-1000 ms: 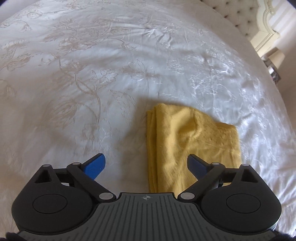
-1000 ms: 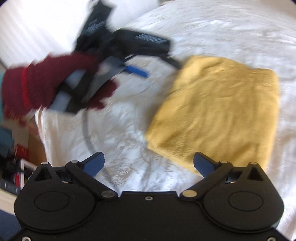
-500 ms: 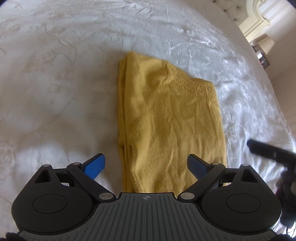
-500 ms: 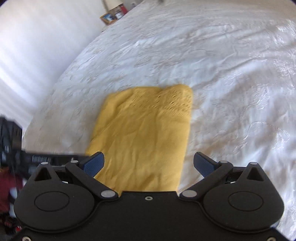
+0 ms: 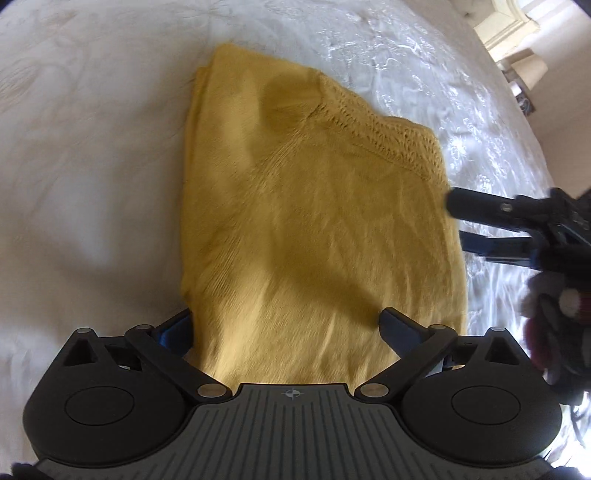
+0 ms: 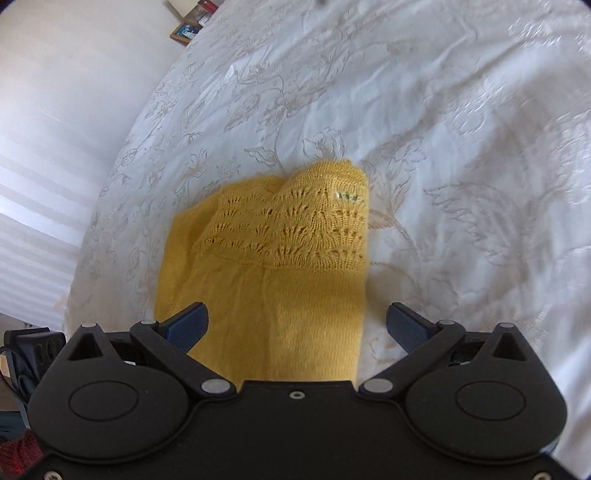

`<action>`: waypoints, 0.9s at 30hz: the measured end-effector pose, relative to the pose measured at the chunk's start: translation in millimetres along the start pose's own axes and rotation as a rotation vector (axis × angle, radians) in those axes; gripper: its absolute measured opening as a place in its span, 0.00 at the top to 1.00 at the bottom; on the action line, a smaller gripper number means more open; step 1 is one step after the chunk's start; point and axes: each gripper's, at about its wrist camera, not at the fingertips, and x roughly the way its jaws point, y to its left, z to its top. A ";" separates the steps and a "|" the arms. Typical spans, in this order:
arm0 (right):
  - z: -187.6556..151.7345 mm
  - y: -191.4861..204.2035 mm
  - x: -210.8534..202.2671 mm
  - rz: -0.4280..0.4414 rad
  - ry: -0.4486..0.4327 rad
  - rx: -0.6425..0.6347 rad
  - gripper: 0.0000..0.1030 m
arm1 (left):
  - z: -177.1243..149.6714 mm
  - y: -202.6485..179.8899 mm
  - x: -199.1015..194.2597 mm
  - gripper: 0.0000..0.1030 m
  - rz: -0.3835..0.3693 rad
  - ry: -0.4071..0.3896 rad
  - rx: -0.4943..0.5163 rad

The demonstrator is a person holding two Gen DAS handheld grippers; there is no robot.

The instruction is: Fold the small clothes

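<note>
My left gripper (image 5: 284, 328) has its jaws spread wide with nothing held; the blue left pad (image 5: 176, 329) sits just off the sweater's left edge and the right pad lies over the knit near its near right corner. My right gripper (image 6: 297, 325) is likewise wide open and empty, its left pad (image 6: 188, 326) over the fabric and its right pad over bare bedspread just past the sweater's right edge. From the left wrist view, I also see the right gripper (image 5: 517, 229) coming in from the right side, its black and blue fingers pointing at the sweater's right edge; I cannot tell whether they touch it. The gloved hand (image 5: 550, 325) holding it is blurred at the right margin. The sweater (image 5: 317, 229) is yellow knit, folded into a rough rectangle and lying flat on the bed (image 5: 85, 177), running away from both cameras. Its far end shows a lacy openwork band (image 6: 295, 229), and a small pale tag (image 6: 345, 196) shows near the far right corner in the right wrist view. The bedspread (image 6: 461, 155) is white with a pale floral pattern. A framed picture (image 6: 183, 32) stands beyond the bed's far left edge, and a cream headboard corner (image 5: 513, 26) and a lamp (image 5: 528, 70) show at the upper right of the left view.
</note>
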 end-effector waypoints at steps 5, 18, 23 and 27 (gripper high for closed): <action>10.1 -3.0 22.6 0.088 0.003 0.024 0.00 | 7.5 0.5 5.5 0.00 -0.029 -0.011 0.002; -1.8 11.3 3.0 -0.037 0.012 0.093 0.58 | 6.2 1.1 -13.9 0.79 -0.106 -0.003 -0.030; -13.8 49.1 -37.5 -0.078 -0.055 0.029 0.62 | 1.8 -28.2 -39.1 0.80 -0.131 -0.049 0.026; -39.4 69.6 -82.4 -0.066 -0.103 0.000 0.63 | -18.3 -61.8 -68.2 0.80 -0.163 -0.090 0.088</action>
